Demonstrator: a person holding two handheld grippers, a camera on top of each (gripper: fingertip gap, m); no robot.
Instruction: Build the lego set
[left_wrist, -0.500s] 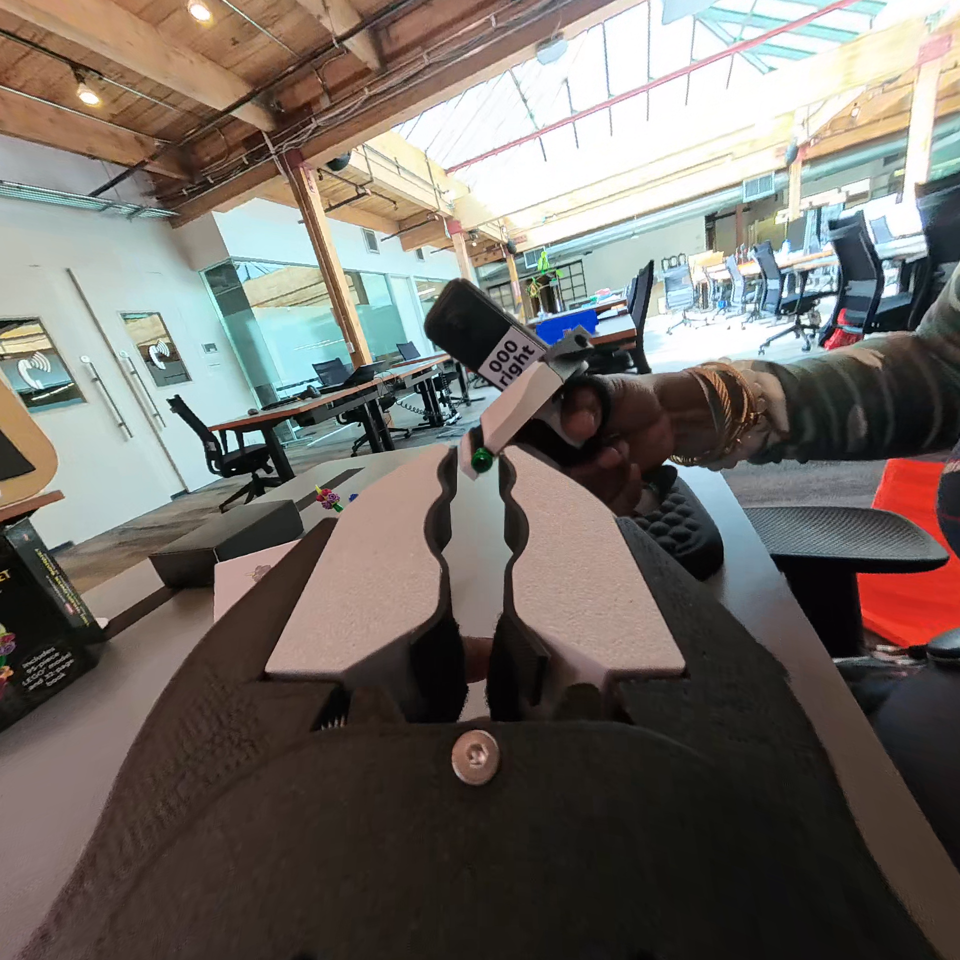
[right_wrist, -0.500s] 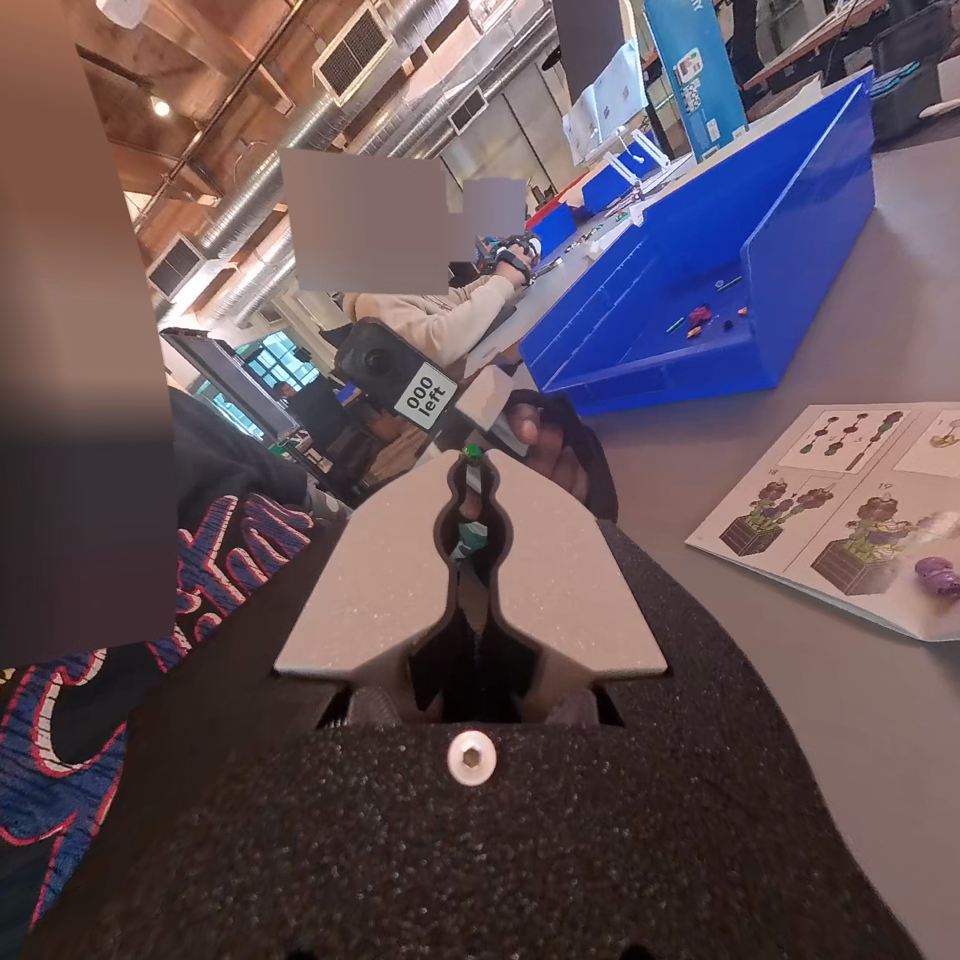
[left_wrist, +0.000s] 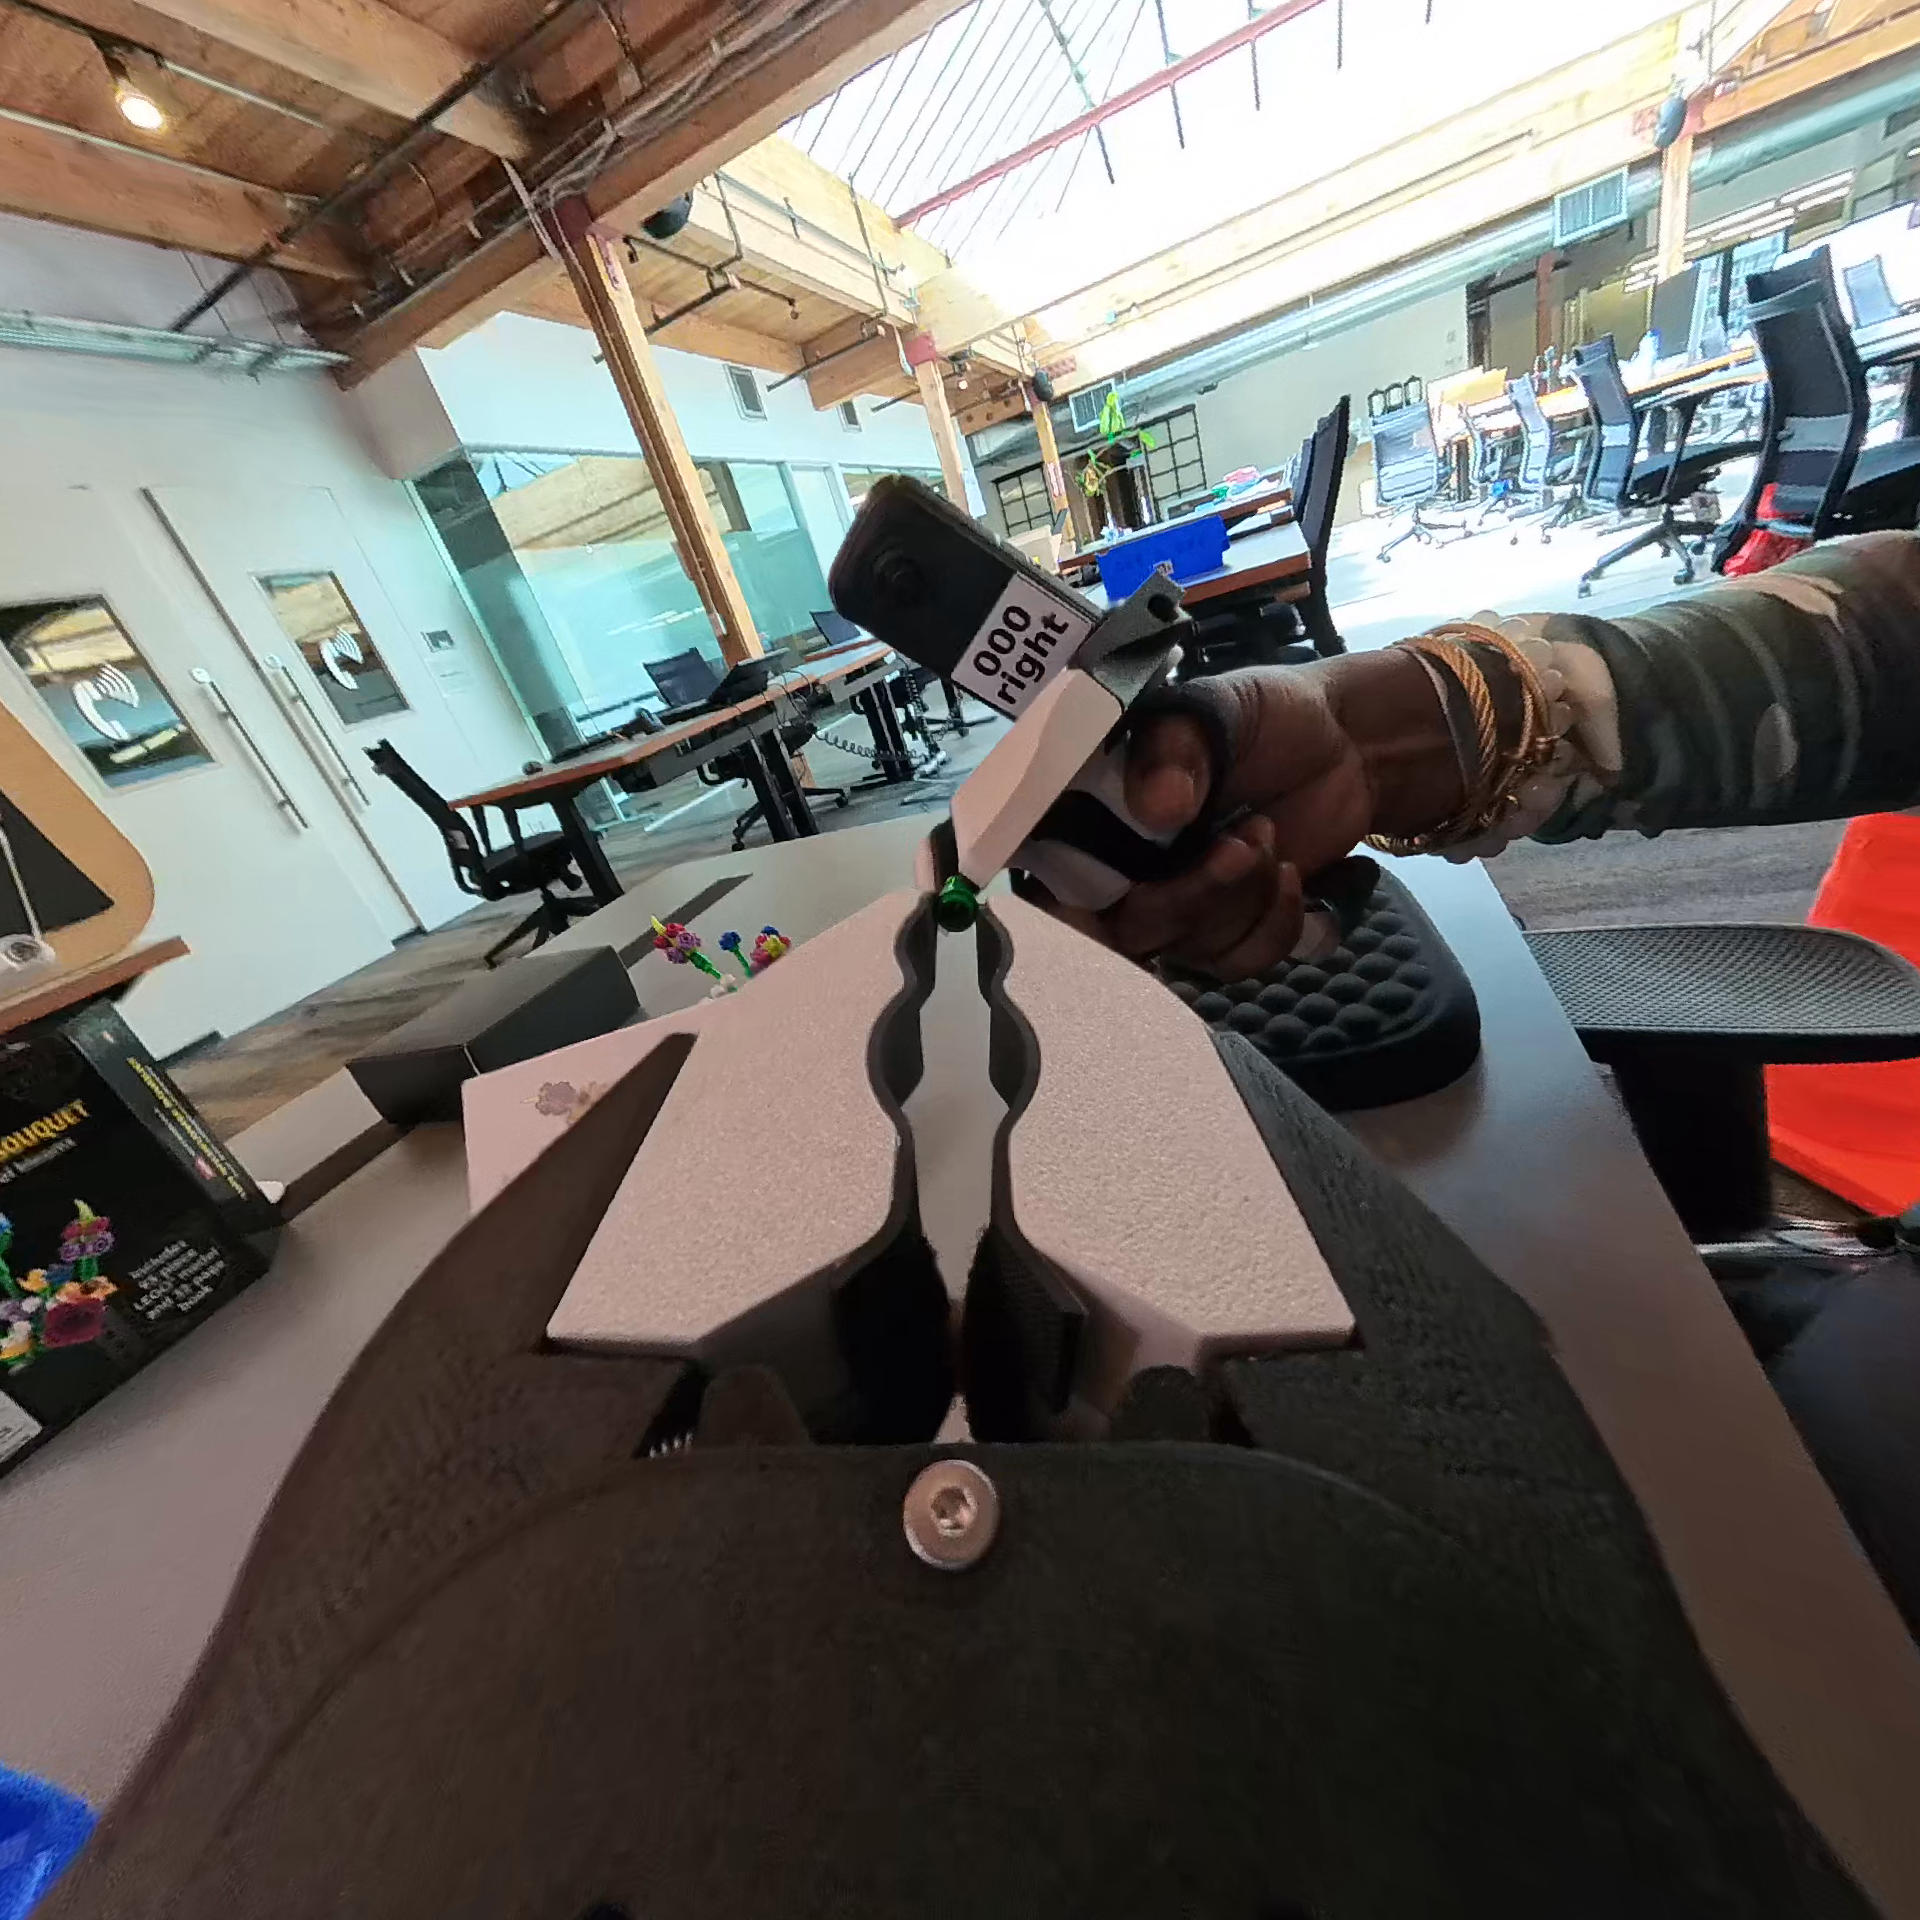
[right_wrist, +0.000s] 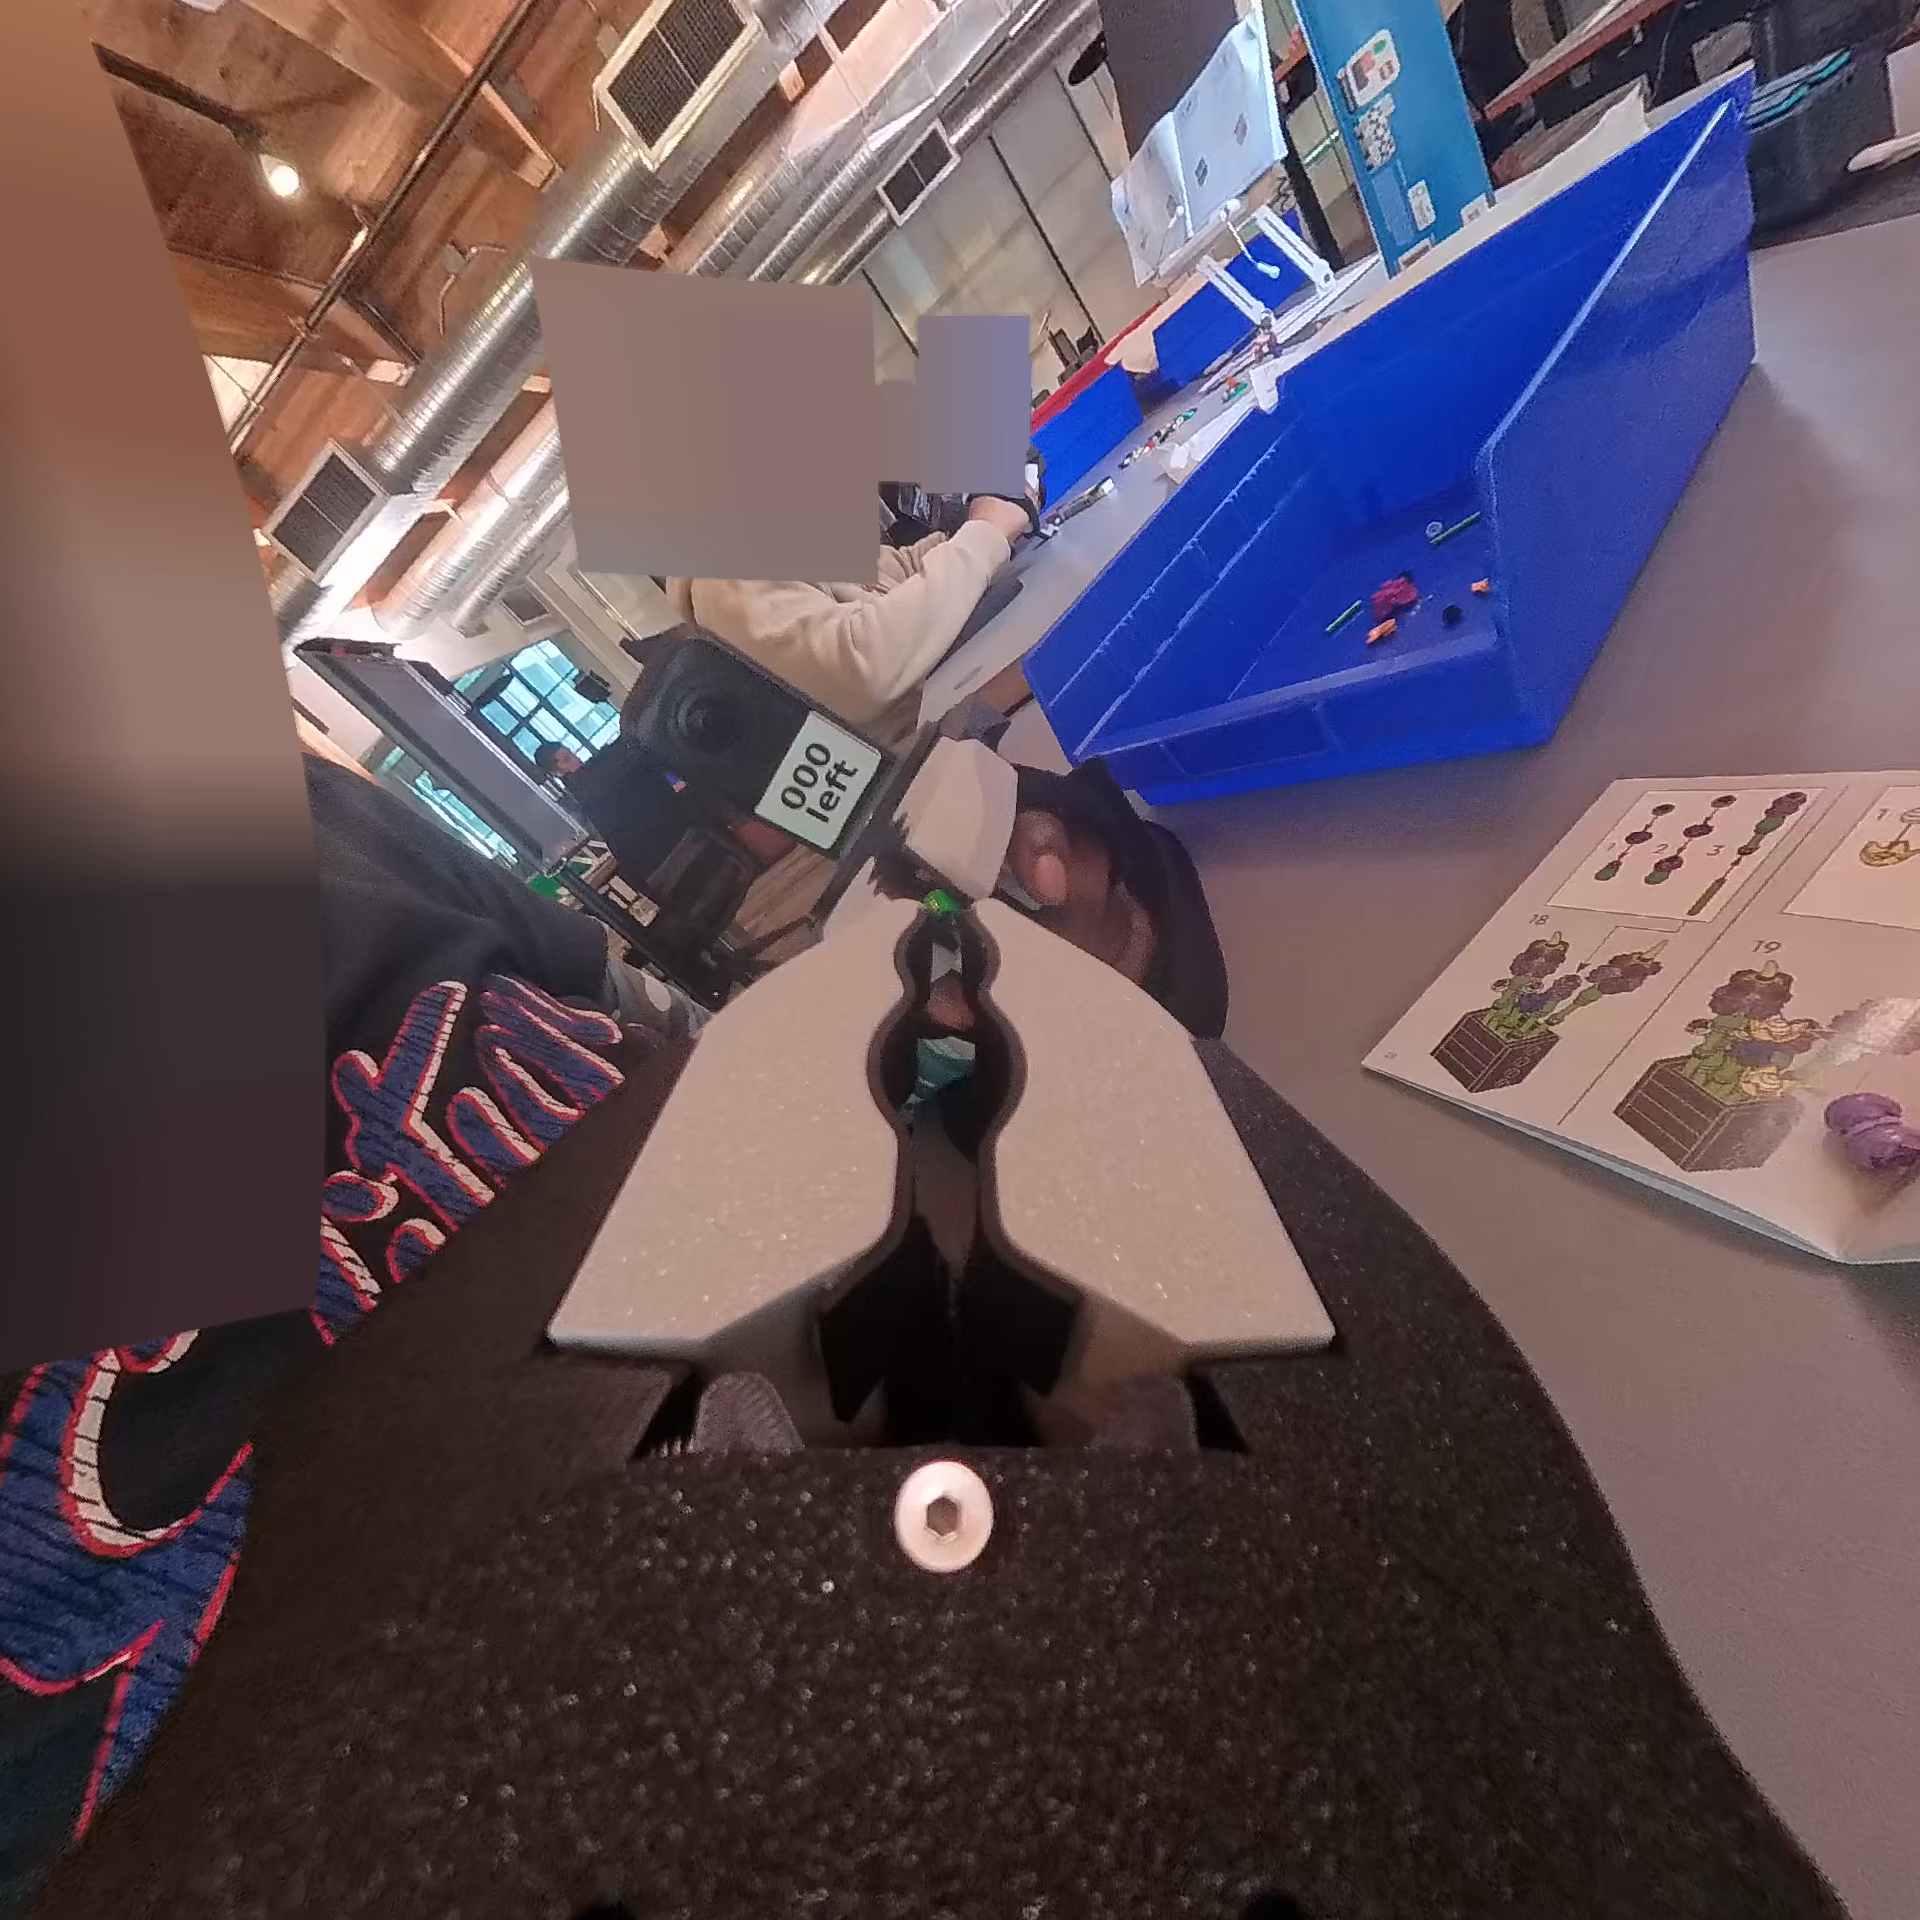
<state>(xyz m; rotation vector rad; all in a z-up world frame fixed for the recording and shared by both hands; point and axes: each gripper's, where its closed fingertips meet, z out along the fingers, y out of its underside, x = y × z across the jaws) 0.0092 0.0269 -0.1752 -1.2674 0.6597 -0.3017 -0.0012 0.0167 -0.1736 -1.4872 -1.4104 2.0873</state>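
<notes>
A small green lego piece sits where the two grippers meet tip to tip above the grey table. In the left wrist view my left gripper has its jaws drawn narrow around the piece. My right gripper, held by a hand, comes in from the upper right with its tip on the same piece. In the right wrist view my right gripper is closed on the green piece. The left gripper faces it just beyond. How much of the piece each one grips is hidden.
A blue bin with loose pieces stands at the far right. An open instruction booklet with a purple piece on it lies nearer. The left wrist view shows the set's box, small flower builds, a black box, a bumpy black cushion and a chair armrest. My left and right fingertips are right by each other.
Hardly anything. Both grippers stay tip to tip at the green piece, with only a slight shift of the views.
</notes>
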